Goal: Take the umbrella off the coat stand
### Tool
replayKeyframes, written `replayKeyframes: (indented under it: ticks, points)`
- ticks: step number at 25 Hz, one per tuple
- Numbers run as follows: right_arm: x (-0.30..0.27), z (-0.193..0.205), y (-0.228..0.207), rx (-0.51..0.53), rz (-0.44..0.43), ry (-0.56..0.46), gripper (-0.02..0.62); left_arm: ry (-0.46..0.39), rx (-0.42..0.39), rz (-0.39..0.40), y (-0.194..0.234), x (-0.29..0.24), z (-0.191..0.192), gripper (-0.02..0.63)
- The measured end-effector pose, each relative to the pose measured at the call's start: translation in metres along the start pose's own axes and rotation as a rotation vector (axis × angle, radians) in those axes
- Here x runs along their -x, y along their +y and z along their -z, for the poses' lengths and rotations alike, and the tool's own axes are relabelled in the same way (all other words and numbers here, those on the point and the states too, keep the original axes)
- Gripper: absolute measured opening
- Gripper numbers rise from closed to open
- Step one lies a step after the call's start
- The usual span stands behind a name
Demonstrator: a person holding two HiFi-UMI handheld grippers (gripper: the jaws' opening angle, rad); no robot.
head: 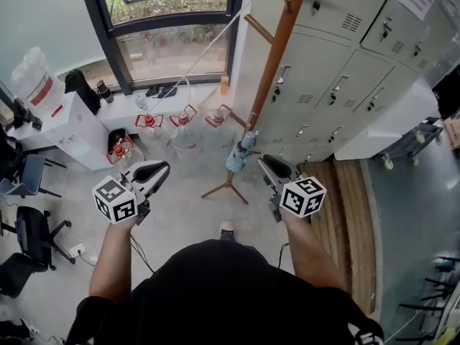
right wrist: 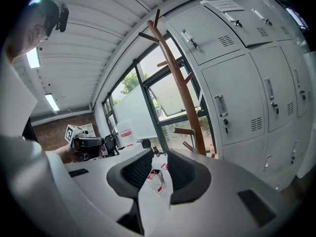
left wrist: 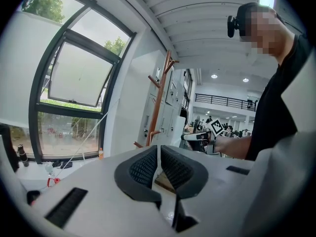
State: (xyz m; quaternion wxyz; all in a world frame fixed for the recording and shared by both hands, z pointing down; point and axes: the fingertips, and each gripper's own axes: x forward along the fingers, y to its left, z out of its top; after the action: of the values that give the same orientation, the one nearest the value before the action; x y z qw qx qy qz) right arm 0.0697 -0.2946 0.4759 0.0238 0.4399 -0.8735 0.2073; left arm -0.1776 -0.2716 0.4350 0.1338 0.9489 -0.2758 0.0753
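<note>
The umbrella [head: 241, 155], a pale blue folded bundle, hangs low on the wooden coat stand [head: 277, 49], close above the stand's spread feet. The right gripper [head: 266, 164] sits just beside it, on its right, with the jaw tips pointing toward it; its jaws stand a little apart and nothing lies between them, only clear jugs on the floor showing far off through the gap. The left gripper [head: 162, 167] is held well apart from the umbrella, off to its left at about the same level, and its pads [left wrist: 144, 168] are drawn nearly together, with only a thin slit between them and nothing caught there. Behind the stand, white lockers [head: 338, 70] fill the wall to the right, and a dark-framed window [head: 172, 42] runs along the left. Several clear water jugs with red handles [head: 183, 117] stand on the floor between the window and the stand's base. A white cabinet [head: 79, 128] carrying a large water bottle [head: 32, 77] stands at the far left, with a black office chair [head: 29, 228] nearer the person.
</note>
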Motion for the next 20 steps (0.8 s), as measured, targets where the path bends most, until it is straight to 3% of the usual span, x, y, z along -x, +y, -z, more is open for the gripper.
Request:
replayKeyframes:
  ticks: [20]
  points:
    - [-0.039,-0.057,-0.058,0.034,-0.040,0.000,0.112,-0.004,0.001,-0.019,0.034,-0.065,-0.029,0.031]
